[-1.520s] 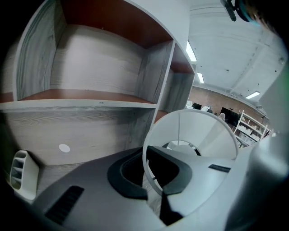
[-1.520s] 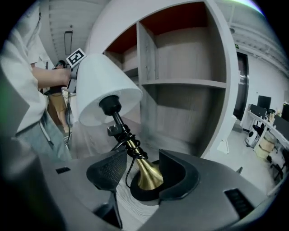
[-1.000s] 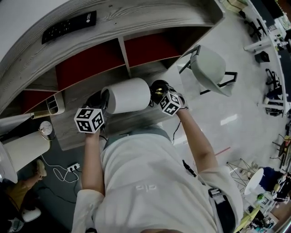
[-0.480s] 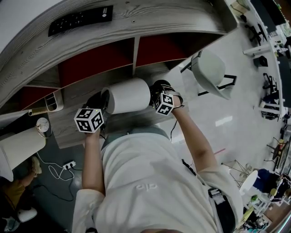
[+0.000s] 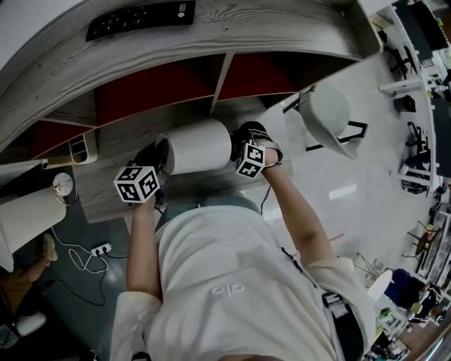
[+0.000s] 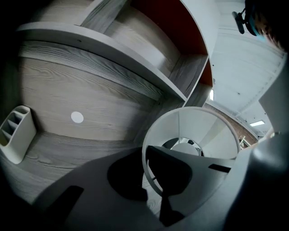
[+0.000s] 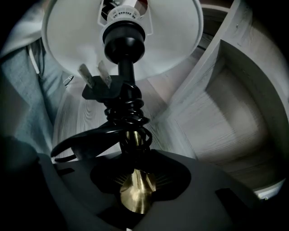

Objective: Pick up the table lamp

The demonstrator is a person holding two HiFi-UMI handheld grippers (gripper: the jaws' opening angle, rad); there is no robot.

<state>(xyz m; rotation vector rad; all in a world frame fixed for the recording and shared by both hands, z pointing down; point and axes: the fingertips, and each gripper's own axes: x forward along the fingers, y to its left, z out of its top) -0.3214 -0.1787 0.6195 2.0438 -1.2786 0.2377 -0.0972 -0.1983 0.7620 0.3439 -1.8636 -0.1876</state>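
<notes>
Left gripper (image 6: 163,198) pinching table lamp (image 5: 201,146) shade rim, right gripper (image 7: 135,205) just closing onto stem (image 7: 135,185)

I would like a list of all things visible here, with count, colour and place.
table lamp: one, white shade, brass stem, black cord; lying sideways between both tools.
desk: one, grey wood, red-backed compartments; top.
remote control: one, black; on desk top.
pen holder: one, white; on lower desk surface, left.
chair: one, white; floor, right.
power strip: one, white; floor, left.
person: one, white shirt; bottom centre.
left tool: one, dark; shut on shade rim.
right tool: one, dark; jaws have just been closing, pinching brass stem.
</notes>
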